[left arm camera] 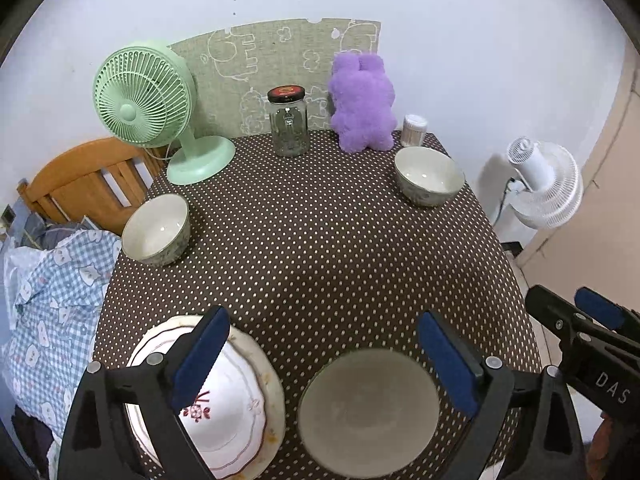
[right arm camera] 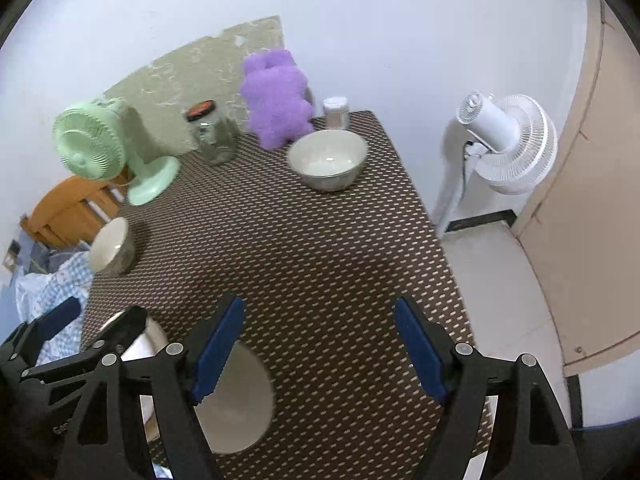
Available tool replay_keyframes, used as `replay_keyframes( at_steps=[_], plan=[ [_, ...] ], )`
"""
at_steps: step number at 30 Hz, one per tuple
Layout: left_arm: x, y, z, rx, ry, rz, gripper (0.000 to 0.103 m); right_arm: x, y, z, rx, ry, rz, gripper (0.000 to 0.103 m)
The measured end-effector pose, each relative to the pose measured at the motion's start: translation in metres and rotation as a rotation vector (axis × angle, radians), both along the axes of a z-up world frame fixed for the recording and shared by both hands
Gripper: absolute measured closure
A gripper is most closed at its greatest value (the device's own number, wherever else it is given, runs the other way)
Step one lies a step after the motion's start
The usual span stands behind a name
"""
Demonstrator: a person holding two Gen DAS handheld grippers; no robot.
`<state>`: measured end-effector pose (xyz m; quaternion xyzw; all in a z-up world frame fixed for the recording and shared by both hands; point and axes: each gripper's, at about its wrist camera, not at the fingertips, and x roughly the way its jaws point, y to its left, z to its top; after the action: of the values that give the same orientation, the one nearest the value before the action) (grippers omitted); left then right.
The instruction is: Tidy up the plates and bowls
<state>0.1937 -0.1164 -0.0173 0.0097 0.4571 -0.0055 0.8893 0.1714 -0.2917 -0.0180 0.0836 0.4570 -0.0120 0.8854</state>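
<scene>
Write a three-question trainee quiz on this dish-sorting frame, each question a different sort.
1. How many bowls stand on the dotted brown tablecloth?
2. True or false: the left gripper is holding the plain grey plate.
3. Which stands beside the purple plush toy: A) clear glass jar, B) kettle, C) mug?

Key: 1. Two: the left ceramic bowl and the right ceramic bowl. 2. False, it is open. 3. A.

Centre of bench [left arm camera: 320, 240]: bare dotted cloth, open passage from near edge to back row.
Back row: green fan [left arm camera: 144, 96], glass jar [left arm camera: 288, 122], purple plush toy [left arm camera: 362, 104], small white-lidded container [left arm camera: 414, 130] block the far edge.
Left edge: bowl [left arm camera: 156, 230].
Right rear: bowl [left arm camera: 430, 176].
Near edge: stacked plates [left arm camera: 240, 400] and grey plate [left arm camera: 368, 412], just beside each other.
Right of bench: white floor fan [right arm camera: 508, 144], clear floor between.
</scene>
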Motion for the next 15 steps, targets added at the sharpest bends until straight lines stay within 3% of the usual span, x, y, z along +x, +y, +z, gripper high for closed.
replay_keyframes(
  at_steps=[15],
  plan=[
    [0.074,-0.065,-0.002,0.017,-0.018,0.133,0.007,0.099,-0.075,-0.001,-0.019,-0.008,0.118,0.023]
  ],
)
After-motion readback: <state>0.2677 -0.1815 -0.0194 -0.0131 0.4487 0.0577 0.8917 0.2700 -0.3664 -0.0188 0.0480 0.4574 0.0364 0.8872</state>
